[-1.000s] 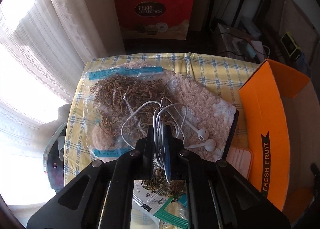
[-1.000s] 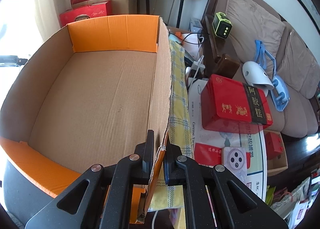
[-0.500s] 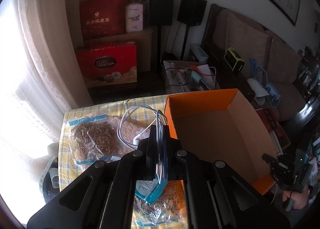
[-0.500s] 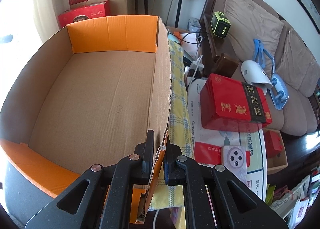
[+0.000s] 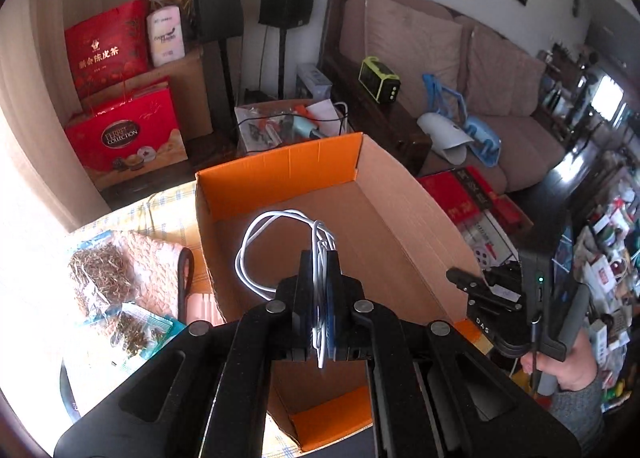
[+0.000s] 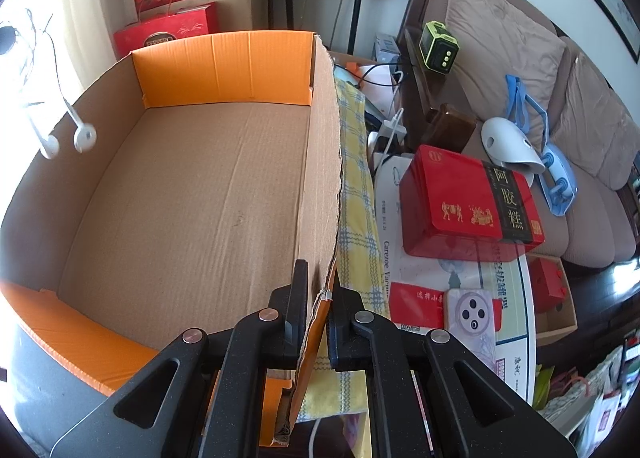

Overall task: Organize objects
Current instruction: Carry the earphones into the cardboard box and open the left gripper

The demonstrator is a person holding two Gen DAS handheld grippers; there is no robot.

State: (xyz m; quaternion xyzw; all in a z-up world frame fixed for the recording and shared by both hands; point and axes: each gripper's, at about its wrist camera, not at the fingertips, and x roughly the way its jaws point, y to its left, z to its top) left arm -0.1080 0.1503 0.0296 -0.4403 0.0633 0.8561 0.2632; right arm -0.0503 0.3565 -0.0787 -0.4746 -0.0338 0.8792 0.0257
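My left gripper [image 5: 319,258] is shut on a white earphone cable [image 5: 256,242], whose loops hang over the open cardboard box [image 5: 280,173] with orange flaps. In the right wrist view the two earbuds [image 6: 84,135] dangle above the box's left wall. My right gripper [image 6: 318,290] is shut on the box's right wall [image 6: 320,177], one finger inside and one outside. The left wrist view shows that same right gripper [image 5: 464,282] at the box's right edge, held by a hand [image 5: 572,374]. The box floor is bare.
Left of the box, zip bags of dried bits [image 5: 96,270] and a pink knitted cloth [image 5: 156,262] lie on the checked tablecloth [image 5: 168,213]. A red tin [image 6: 468,201] and papers sit right of the box. Beyond are a sofa [image 5: 480,69] and red gift bags [image 5: 124,133].
The left gripper lifted the earphones off the bags on the table and carried them right, over the box. The earbuds now show in the right wrist view. The right gripper stayed put.
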